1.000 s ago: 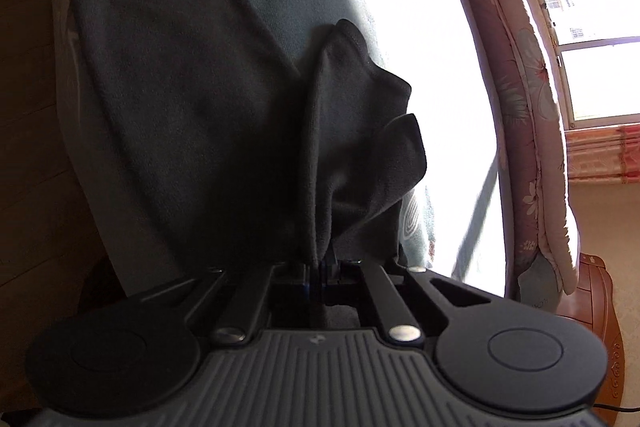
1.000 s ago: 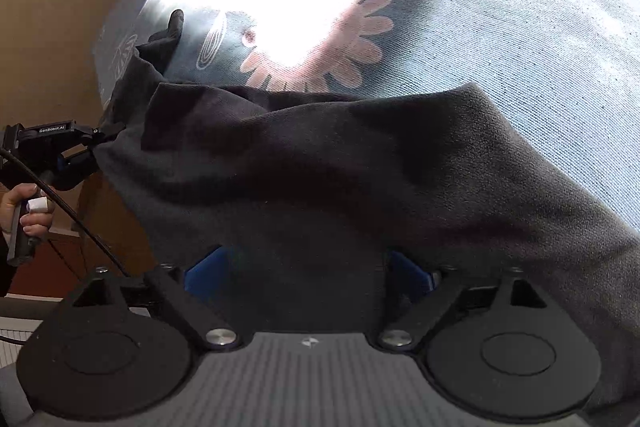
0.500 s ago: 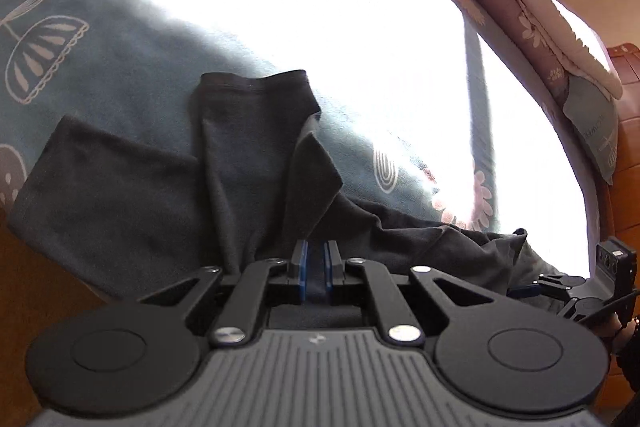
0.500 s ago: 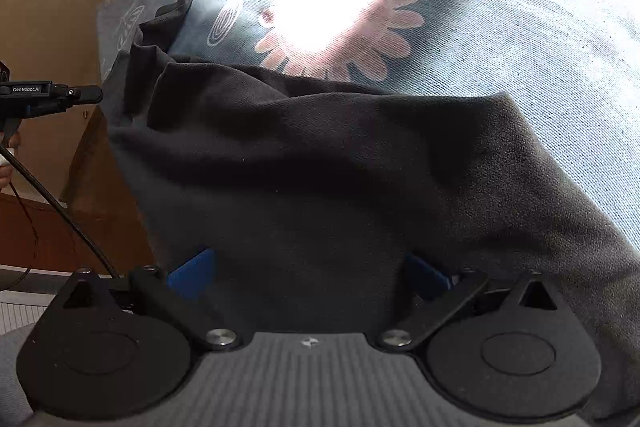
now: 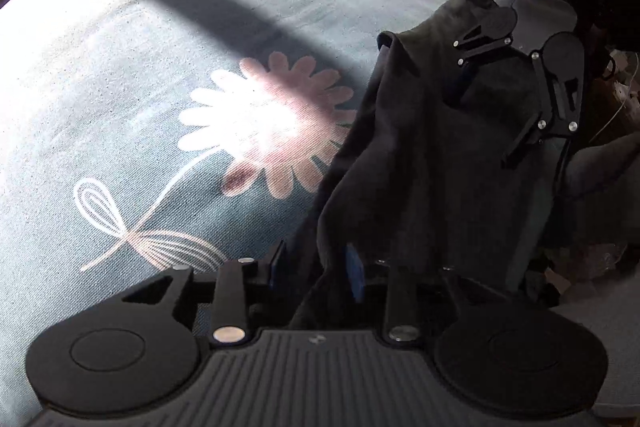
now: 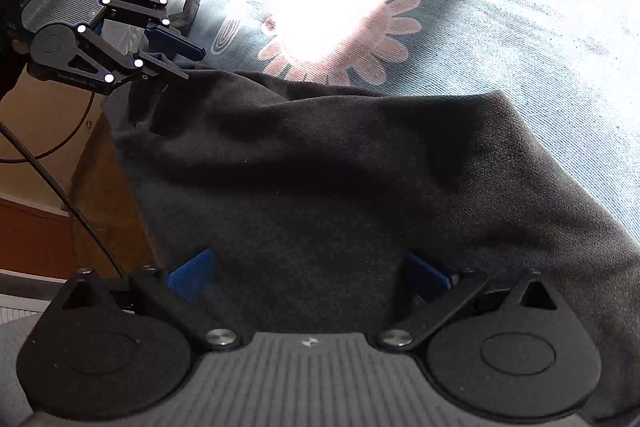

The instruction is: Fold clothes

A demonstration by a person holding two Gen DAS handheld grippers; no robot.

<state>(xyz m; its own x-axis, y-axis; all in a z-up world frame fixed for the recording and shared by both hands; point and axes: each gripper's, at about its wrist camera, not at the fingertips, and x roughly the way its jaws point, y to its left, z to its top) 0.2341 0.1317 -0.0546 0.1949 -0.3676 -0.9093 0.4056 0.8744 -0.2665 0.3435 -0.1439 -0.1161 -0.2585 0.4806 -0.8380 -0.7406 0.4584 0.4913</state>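
Now the dark garment (image 6: 340, 187) lies bunched on the blue-grey flowered bedspread (image 5: 160, 75), close to its near edge, w/ a pink daisy print (image 5: 280, 131) just beyond it.

Left gripper (image 5: 316, 263): jaws have just been opening — blue pads now partly apart, a fold of the garment hanging between them, seemingly brushing the right pad. Can't tell if it's still pinched; looks loose. In the right wrist view the same gripper sits at far left, tips at the garment's left corner, a cable (image 6: 60, 195) trailing down below it.

Right gripper (image 6: 312, 275): jaws spread as wide as they go, one blue pad each side of a broad stretch of cloth. The cloth lies between and over the fingers, pads not pressing on it. In the left wrist view it stands at the garment's far right end.

Sun patch on the bedspread, crossed by a dark shadow band (image 5: 208, 15).
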